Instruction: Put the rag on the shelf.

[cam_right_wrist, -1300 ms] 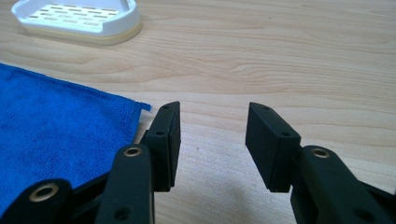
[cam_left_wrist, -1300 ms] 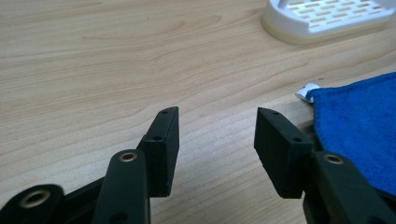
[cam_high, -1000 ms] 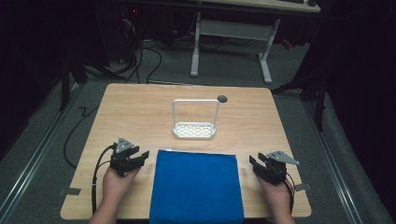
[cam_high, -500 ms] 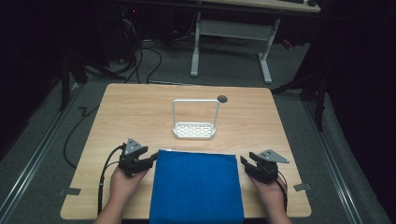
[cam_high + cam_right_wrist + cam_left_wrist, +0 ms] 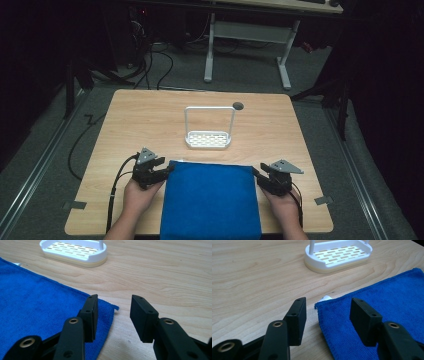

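- A wooden table [image 5: 150, 115] stands on grey carpet [image 5: 45, 150].
- Beyond the table, a white-legged desk [image 5: 250, 35] sits in dim light.
- Cables [image 5: 165, 60] trail beside that desk.

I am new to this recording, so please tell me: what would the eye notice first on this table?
The bright blue towel lies flat at the near edge of the wooden table. The left gripper and right gripper, both open, stand at its two far corners. Beyond it, mid-table, stands a white slotted rack with a tall handle.
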A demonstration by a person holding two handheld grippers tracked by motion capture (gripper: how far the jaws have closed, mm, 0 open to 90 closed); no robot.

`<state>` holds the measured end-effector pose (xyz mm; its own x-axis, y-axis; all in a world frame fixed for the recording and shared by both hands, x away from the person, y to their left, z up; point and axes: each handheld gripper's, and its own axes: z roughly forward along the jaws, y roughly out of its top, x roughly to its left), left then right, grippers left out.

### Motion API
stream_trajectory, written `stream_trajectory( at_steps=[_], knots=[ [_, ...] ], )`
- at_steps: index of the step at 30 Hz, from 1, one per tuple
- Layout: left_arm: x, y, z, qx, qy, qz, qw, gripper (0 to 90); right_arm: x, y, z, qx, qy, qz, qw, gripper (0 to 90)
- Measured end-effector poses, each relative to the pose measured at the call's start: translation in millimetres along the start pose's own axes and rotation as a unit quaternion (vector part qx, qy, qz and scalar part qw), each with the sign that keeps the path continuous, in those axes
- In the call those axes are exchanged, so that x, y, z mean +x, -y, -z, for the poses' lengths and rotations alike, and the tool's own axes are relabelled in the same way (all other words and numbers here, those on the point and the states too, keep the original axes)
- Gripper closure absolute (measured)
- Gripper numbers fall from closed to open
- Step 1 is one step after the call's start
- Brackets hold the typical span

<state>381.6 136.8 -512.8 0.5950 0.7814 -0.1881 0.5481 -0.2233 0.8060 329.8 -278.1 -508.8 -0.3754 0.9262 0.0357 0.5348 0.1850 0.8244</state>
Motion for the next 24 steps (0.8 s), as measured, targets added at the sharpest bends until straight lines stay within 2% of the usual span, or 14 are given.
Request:
stream_trajectory(
  at_steps=[3, 6, 12, 18, 24],
  knots=[
    [-1.2, 0.3, -5.5, 0.008, 0.001, 0.0, 1.0, 49.6, 1.5, -0.5, -1.7, 0.0, -0.003, 0.002, 1.0, 60.0],
    [-2.0, -0.7, -12.4, 0.014, -0.008, -0.003, 0.9999, 50.5, 2.2, -0.5, -3.2, 0.005, -0.006, 0.0, 1.0, 61.3],
    [2.0, -0.1, -26.2, 0.028, -0.013, 0.017, 0.9994, 50.7, 2.3, -0.9, -10.8, 0.015, -0.01, -0.001, 0.9998, 62.9],
    [5.0, 1.1, -31.2, 0.04, -0.014, 0.026, 0.9987, 53.1, 0.7, -3.3, -25.5, 0.031, -0.009, -0.008, 0.9994, 64.4],
    [3.7, 1.2, -33.0, 0.043, -0.015, 0.021, 0.9987, 57.6, -1.2, -3.2, -33.6, 0.047, -0.003, -0.008, 0.9988, 65.7]
  ],
)
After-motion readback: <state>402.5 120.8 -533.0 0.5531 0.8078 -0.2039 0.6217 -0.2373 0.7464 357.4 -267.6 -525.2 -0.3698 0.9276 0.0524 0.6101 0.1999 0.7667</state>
